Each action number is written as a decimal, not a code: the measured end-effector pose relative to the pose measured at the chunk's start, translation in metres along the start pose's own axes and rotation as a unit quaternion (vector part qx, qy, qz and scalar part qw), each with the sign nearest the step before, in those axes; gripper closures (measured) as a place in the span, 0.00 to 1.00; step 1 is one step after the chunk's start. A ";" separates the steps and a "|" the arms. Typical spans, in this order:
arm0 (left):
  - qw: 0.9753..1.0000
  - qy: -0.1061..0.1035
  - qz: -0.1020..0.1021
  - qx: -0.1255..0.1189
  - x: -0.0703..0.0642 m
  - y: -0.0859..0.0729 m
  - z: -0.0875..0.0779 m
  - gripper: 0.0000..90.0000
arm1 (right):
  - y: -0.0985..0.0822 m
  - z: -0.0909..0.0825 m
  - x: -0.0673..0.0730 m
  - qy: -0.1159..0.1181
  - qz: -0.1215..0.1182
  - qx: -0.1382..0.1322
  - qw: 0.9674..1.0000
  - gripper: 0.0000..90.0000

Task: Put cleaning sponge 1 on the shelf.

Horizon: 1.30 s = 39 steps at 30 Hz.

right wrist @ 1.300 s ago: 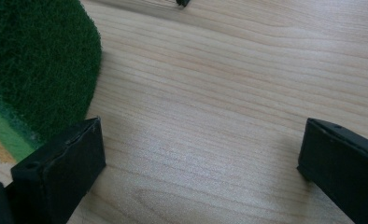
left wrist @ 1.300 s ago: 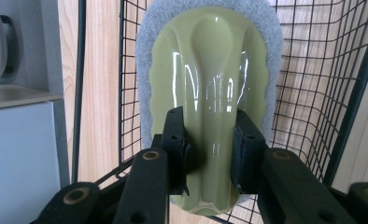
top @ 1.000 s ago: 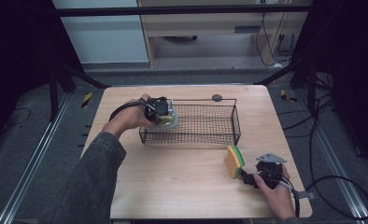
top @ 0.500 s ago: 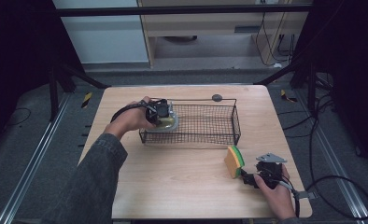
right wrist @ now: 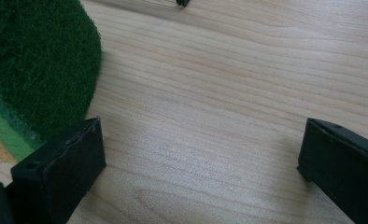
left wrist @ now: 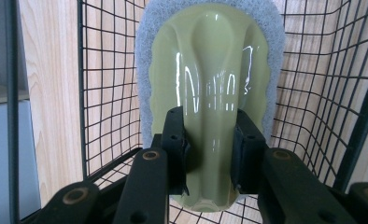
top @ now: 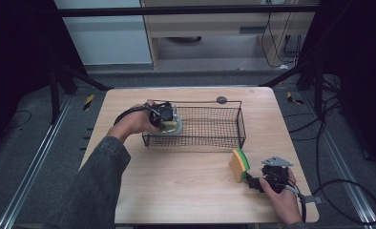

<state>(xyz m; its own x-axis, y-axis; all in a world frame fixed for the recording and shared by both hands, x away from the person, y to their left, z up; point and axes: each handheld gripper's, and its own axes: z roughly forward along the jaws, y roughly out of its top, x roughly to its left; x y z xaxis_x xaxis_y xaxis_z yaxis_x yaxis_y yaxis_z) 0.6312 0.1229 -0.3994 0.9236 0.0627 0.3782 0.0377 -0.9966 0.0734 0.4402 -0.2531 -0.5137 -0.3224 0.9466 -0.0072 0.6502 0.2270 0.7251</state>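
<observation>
Left gripper [left wrist: 209, 154]: I am clamping the green-handled scrubber [left wrist: 210, 84] inside the wire basket's [top: 241, 128] left end; since a second ago it is sitting slightly lower, so placing is nearly done. Right gripper [right wrist: 196, 158]: jaws spread, empty, idling beside the sponge [top: 240, 164] just outside the basket's near right corner. The left gripper view is showing pad contact; the high view is showing the layout.

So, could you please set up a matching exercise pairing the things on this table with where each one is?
Things:
1. pale green plastic scrubber with white pad
2. yellow and green sponge
3. black wire basket
4. small dark round disc

Places:
A. mid-table
B. beside the open right gripper
C. behind the basket
D. clamped in the left gripper

Pairs: 1-D, 2-B, 3-A, 4-C
</observation>
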 end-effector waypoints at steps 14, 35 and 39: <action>1.000 -0.005 -0.005 -0.001 0.000 -0.002 0.001 0.77 | 0.000 0.000 0.000 0.000 0.000 0.000 1.000 0.01; 0.997 0.031 -0.029 -0.057 0.000 -0.005 -0.033 0.63 | 0.000 0.000 0.000 0.000 0.000 0.000 1.000 0.01; 0.996 0.061 -0.030 -0.057 -0.003 -0.004 -0.040 0.53 | 0.000 0.000 0.000 0.000 0.000 0.000 1.000 0.01</action>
<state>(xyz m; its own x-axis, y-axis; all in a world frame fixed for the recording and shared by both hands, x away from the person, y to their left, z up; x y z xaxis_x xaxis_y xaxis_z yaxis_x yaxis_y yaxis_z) 0.6132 0.1293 -0.3635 0.8677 0.1341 0.4786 0.0407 -0.9789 0.2004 0.4402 -0.2531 -0.5138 -0.3221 0.9467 -0.0071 0.6497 0.2265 0.7257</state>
